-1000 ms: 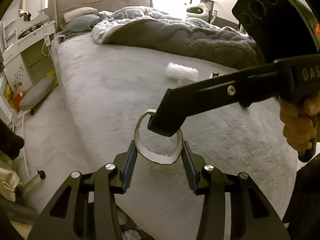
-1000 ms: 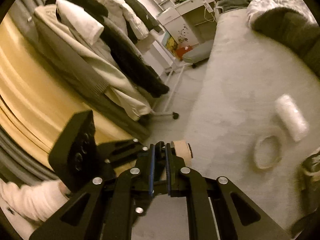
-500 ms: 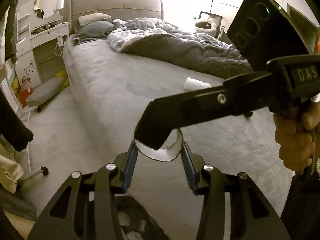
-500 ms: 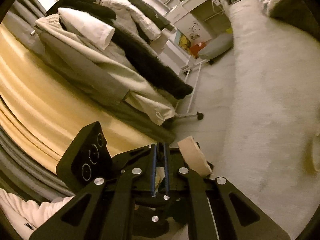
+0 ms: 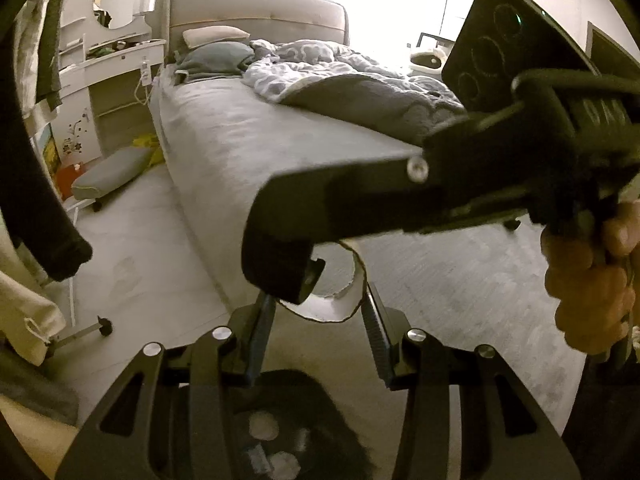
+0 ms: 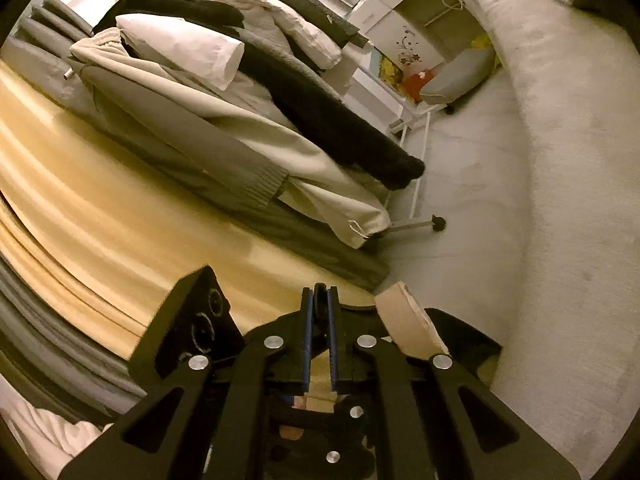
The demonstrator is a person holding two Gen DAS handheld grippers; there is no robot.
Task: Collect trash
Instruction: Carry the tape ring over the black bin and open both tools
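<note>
The bed (image 5: pixel 248 136) is the landmark: grey cover, rumpled duvet (image 5: pixel 344 76) at its head end, 2 pillows (image 5: pixel 216 46) by the headboard. Beside the bed, across a strip of floor, a clothes rack (image 6: pixel 248 92) carries coats and trousers. Off the bed's foot corner, below your tools, sits a dark trash bag (image 5: pixel 296 432) with pale scraps inside. Your left hand-held gripper (image 5: pixel 320 314) is clamped across a tape roll core (image 5: pixel 340 304), a cardboard ring, held above that bag, off the bed's edge. Your right hand-held gripper (image 6: pixel 319 320) is clenched with its blue pads nearly together; whether they pinch the ring's wall I cannot tell. Your right hand (image 5: pixel 588 284) grips its handle.
</note>
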